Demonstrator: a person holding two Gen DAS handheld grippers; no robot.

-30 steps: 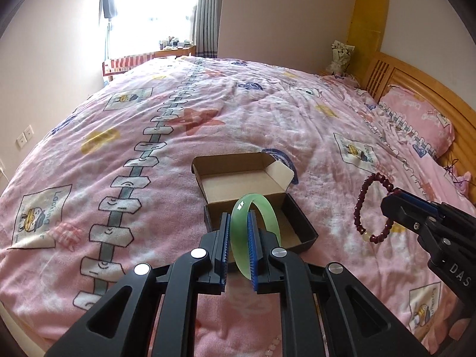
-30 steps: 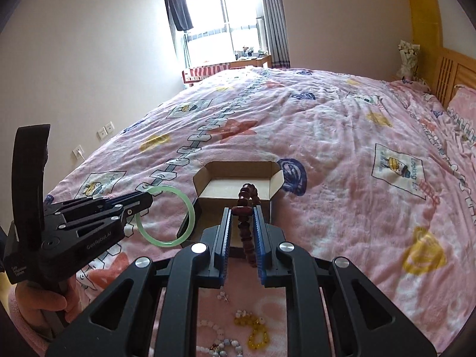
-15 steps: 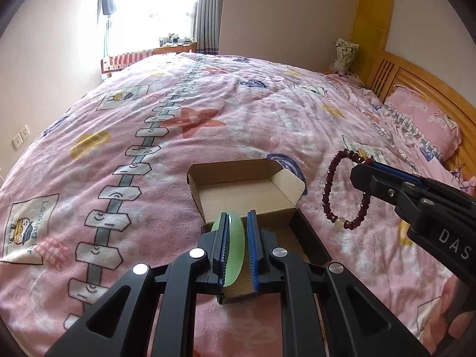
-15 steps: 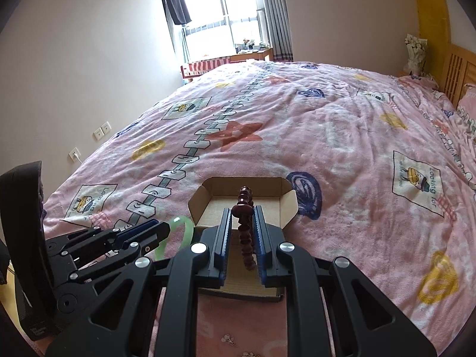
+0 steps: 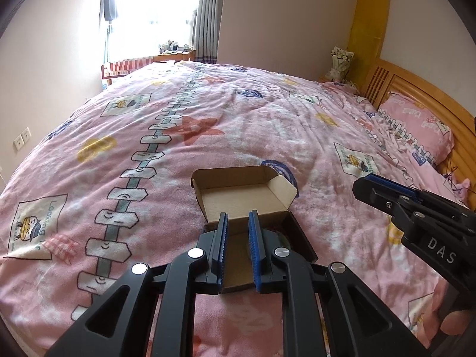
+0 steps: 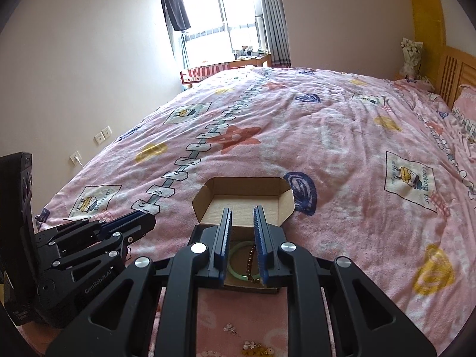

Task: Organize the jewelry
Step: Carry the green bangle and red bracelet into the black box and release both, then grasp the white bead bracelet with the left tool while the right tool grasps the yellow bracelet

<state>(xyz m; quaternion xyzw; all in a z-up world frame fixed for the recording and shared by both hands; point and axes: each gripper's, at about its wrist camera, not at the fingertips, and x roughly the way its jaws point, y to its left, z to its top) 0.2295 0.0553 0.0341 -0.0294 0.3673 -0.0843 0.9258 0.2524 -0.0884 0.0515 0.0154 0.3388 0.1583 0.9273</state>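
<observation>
Two bracelets, a green bangle [image 6: 238,263] and a dark beaded bracelet [image 6: 252,260], are seen lying inside the open cardboard box [image 6: 248,199] on the bed [image 6: 342,148]. The left gripper [image 5: 238,223] is opening, nothing between its jaws; the right gripper [image 6: 242,217] is held slightly apart, empty, above the box.

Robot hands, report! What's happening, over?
Left gripper opening, empty. Right gripper empty. Green bangle and red bead bracelet inside box. Nothing blocking.

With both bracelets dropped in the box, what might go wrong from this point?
The cardboard box sits on a soft quilt, so a nudge from the right gripper or left gripper hovering over it may tip it. Loose beads near the front edge may get overlooked or pushed away.
</observation>
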